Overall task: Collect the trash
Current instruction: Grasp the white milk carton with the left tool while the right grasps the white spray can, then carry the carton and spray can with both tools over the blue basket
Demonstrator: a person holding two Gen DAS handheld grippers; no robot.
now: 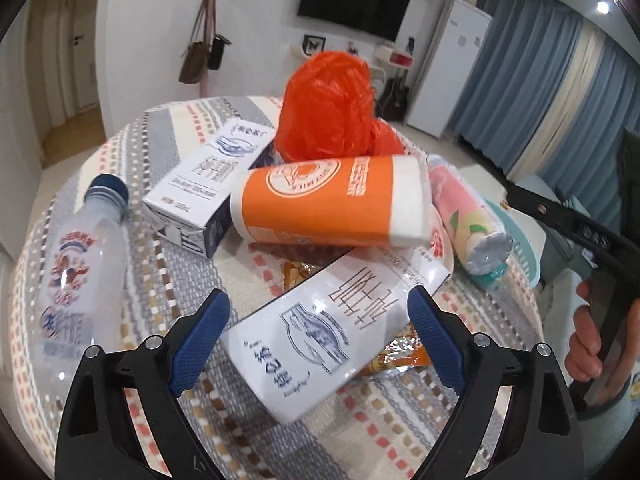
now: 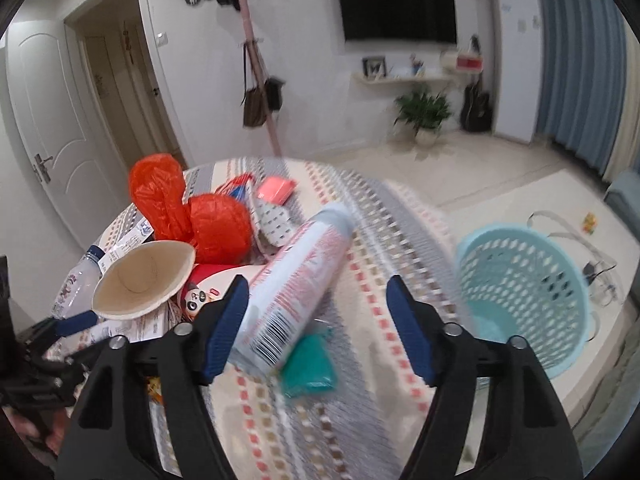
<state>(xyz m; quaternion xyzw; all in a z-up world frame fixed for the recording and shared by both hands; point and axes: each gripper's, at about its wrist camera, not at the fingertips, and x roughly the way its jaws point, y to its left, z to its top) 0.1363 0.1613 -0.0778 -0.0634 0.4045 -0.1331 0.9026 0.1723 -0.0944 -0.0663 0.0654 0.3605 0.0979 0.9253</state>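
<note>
The blue basket [image 2: 528, 300] stands on the floor just off the tabletop's [image 2: 380, 216] right edge; its inside shows only bare mesh and bottom. The paper cup [image 2: 144, 284] lies on its side, mouth open, nothing inside. Trash crowds the tabletop's left and middle: orange bag [image 1: 328, 108], two cartons [image 1: 320, 328], a bottle [image 1: 80, 264] by the left edge, a tube [image 2: 292, 280]. The right strip toward the basket is bare cloth. Left gripper [image 1: 318, 336] gapes around the near carton; right gripper [image 2: 316, 328] gapes, tube beside its left finger.

Even, bright indoor light, strong fisheye bending at edges, motion blur in the right-wrist view.
</note>
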